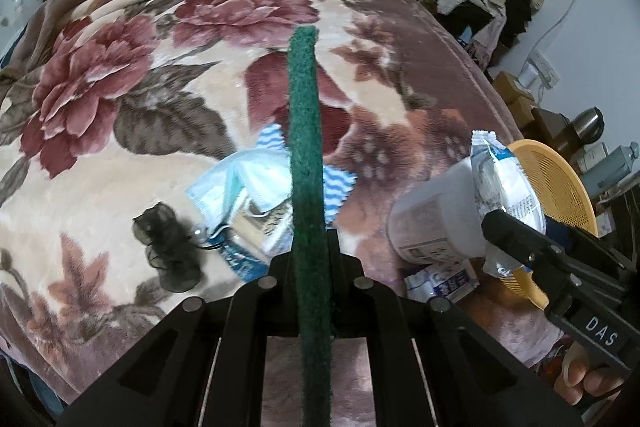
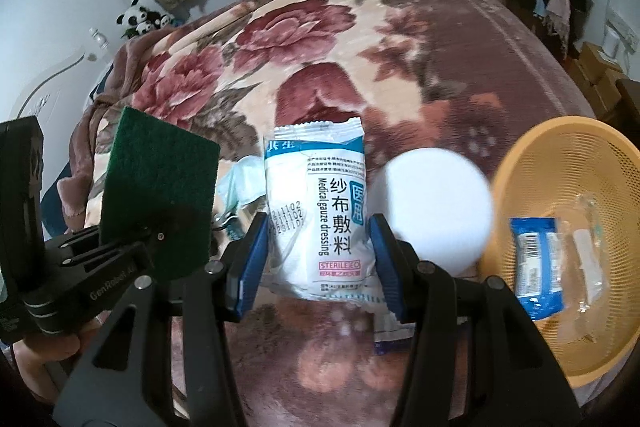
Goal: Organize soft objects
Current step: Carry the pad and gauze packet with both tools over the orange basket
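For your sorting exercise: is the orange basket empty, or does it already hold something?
Not empty. The orange basket already holds a blue packet and a clear wrapper, lying on its mesh floor.

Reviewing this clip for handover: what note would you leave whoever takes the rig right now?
Left gripper: shut on the green scouring pad, held above the bed.
Right gripper: shut on the gauze dressing packet.
Yellow basket sits to the right and already holds a blue packet and a clear wrapper.
Left on the floral blanket: face masks, a black mesh scrunchie, a striped cloth.
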{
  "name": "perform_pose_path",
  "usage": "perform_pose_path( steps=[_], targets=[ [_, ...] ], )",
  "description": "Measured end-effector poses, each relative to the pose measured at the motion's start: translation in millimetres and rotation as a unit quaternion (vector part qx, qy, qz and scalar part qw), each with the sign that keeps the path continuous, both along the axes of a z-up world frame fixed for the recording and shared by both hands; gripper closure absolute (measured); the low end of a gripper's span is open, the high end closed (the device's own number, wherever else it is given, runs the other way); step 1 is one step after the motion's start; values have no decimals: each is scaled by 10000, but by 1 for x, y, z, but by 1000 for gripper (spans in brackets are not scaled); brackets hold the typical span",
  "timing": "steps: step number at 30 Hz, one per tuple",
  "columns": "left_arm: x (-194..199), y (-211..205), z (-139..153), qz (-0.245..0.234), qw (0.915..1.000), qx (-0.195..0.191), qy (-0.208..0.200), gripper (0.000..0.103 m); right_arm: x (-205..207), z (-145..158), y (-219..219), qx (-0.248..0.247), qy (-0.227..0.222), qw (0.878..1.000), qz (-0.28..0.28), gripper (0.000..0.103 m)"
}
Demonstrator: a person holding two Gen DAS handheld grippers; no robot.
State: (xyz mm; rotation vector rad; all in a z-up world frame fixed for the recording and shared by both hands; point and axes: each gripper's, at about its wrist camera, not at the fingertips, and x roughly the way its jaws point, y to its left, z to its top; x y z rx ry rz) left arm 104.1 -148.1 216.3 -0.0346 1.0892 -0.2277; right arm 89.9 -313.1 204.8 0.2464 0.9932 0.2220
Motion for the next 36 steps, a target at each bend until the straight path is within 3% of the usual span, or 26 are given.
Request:
perform_pose_path(
  steps=[20,36],
  targets=[
    [-4,-83,23,-613,9977,166,-227,98,-11,12,-73,78,-140,9984,-541,52],
    [-12,-149,45,-1104,9933,-70,-330,98,-25,17,-133,94,-193,9947,-1002,52]
  ],
)
